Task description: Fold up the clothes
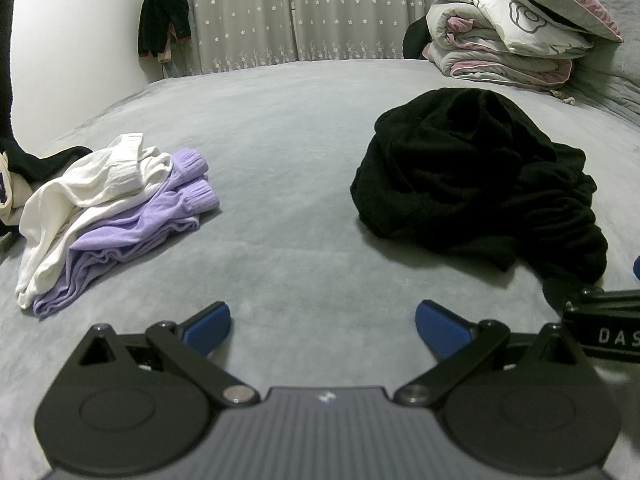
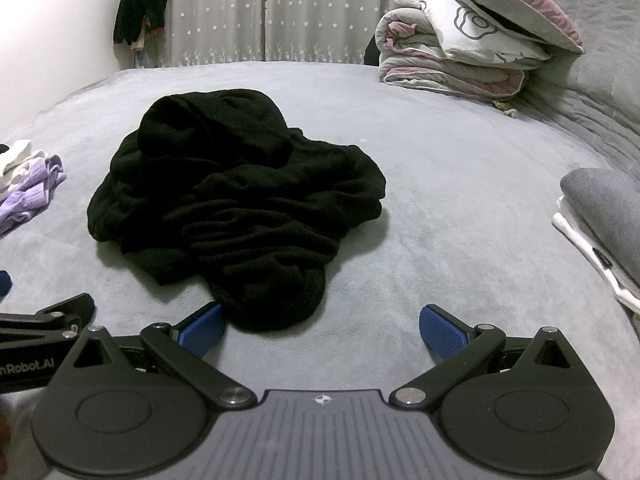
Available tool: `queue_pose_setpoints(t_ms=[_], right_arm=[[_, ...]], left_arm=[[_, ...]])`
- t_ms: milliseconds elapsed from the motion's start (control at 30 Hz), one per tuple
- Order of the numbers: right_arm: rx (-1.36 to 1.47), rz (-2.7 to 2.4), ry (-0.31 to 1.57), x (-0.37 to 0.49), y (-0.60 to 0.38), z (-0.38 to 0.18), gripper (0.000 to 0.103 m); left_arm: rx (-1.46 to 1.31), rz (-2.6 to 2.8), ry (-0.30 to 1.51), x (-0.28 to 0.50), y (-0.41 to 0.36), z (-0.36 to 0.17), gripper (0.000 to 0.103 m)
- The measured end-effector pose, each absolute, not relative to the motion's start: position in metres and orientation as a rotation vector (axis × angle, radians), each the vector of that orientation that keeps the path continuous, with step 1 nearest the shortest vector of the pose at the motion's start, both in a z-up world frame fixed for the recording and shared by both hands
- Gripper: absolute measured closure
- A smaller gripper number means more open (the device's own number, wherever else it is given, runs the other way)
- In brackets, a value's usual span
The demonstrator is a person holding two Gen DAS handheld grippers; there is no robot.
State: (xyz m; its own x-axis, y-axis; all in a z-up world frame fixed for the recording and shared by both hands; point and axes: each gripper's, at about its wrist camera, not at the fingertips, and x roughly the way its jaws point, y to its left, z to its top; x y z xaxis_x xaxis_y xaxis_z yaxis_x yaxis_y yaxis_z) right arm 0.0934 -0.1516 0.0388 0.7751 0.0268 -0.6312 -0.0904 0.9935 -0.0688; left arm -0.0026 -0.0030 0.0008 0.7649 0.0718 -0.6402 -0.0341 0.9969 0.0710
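A crumpled black garment (image 1: 480, 184) lies in a heap on the grey bed (image 1: 280, 152); the right wrist view shows the black garment (image 2: 236, 200) straight ahead. My left gripper (image 1: 323, 328) is open above bare bedding, to the left of the heap and short of it, holding nothing. My right gripper (image 2: 320, 330) is open too, and its left blue pad (image 2: 202, 330) sits just beside the heap's near edge. A loose pile of white and lilac clothes (image 1: 112, 216) rests at the left, with the same pile (image 2: 28, 184) at the left edge of the right wrist view.
Folded quilts and pillows (image 1: 520, 32) are stacked at the far right of the bed. A folded grey and white stack (image 2: 604, 232) lies at the right edge. Dark clothes (image 1: 162, 16) hang on the wall beside the curtain (image 1: 320, 12). The other gripper's arm (image 1: 604, 328) shows at the right.
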Motion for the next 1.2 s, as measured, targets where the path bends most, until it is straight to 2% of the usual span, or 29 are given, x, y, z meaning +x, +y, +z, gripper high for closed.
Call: queue_pose_setpoints(t_ms=[600,867,1200], right_arm=[[-0.144,0.114,0.684,0.108,-0.146,0.039,0.000],[-0.184,0.147,0.716,0.115,-0.146,0.042,0.000],[-0.427,0.214,0.552,0.093,-0.130,0.068,0.000]], left_arm=[[0.066,0.067,0.713,0.000,-0.006,0.002,0.000],[0.047,0.048,0.798,0.011,-0.001,0.011,0.000],[0.054,0.055,0.835,0.018,0.000,0.037,0.000]])
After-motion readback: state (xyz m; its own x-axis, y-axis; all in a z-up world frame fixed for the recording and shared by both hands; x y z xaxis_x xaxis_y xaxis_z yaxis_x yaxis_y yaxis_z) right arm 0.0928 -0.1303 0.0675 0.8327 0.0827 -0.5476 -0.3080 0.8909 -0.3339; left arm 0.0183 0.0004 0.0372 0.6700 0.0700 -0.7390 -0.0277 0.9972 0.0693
